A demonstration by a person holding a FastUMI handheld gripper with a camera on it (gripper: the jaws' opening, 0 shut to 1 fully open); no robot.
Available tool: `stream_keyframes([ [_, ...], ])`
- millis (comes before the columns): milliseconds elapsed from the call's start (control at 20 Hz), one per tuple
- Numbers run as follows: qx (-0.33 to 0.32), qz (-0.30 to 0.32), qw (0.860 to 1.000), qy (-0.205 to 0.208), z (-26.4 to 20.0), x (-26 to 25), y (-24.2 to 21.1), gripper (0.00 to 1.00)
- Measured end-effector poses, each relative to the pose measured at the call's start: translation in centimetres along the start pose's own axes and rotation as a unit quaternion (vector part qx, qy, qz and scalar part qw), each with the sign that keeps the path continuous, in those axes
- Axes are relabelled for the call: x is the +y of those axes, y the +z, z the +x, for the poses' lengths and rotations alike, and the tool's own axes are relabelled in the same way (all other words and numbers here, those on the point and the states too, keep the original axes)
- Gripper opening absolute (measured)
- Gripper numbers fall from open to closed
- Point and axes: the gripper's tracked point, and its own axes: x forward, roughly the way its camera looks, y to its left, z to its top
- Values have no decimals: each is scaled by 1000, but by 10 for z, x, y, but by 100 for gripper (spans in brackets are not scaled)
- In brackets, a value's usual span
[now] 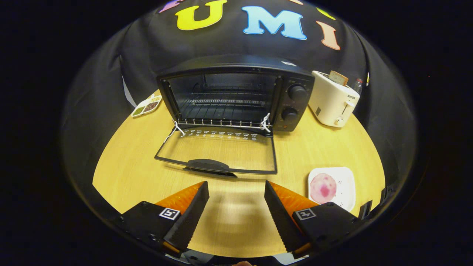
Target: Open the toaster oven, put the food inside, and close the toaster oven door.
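So the toaster oven [236, 96] sits toward the far edge of the round wooden table [125, 173], and its door [218, 151] is already swung all the way down, lying flat on the tabletop with the handle pointing back toward the gripper. You can see straight through the glass to the wood grain underneath. Inside there's a wire rack [221, 122] pulled to the front lip of the opening, with bits of white string tied at both of its front corners. Two round knobs [296, 92] stack up on the oven's right-hand panel.

The food [323, 187], a round pinkish slice with a darker blotch in the middle, is sitting on a small white square plate [347, 184] near the table's right edge, just ahead of the right finger and off to its side. It's well apart from the oven door.

The gripper [236, 194] hangs above the near edge of the table with its fingers spread wide and nothing between them, only bare wood and their shadow. The door handle is just beyond the fingertips.

Other stuff: a white toaster [330, 103] with a slice of bread [338, 77] poking out of it, right beside the oven, and a little divided dish [146, 106] of dried beans or seeds at the far left edge.
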Motion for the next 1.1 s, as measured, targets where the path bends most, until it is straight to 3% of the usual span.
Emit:
stream_keyframes([
  [200, -25, -22, 999, -41, -32, -62, 12, 97],
  [500, -21, 37, 996, -78, -47, -138, 6, 97],
  [750, 12, 42, 996, -76, -33, -188, -18, 97],
  [1100, 98, 36, 994, -41, -1, -250, -47, 97],
])
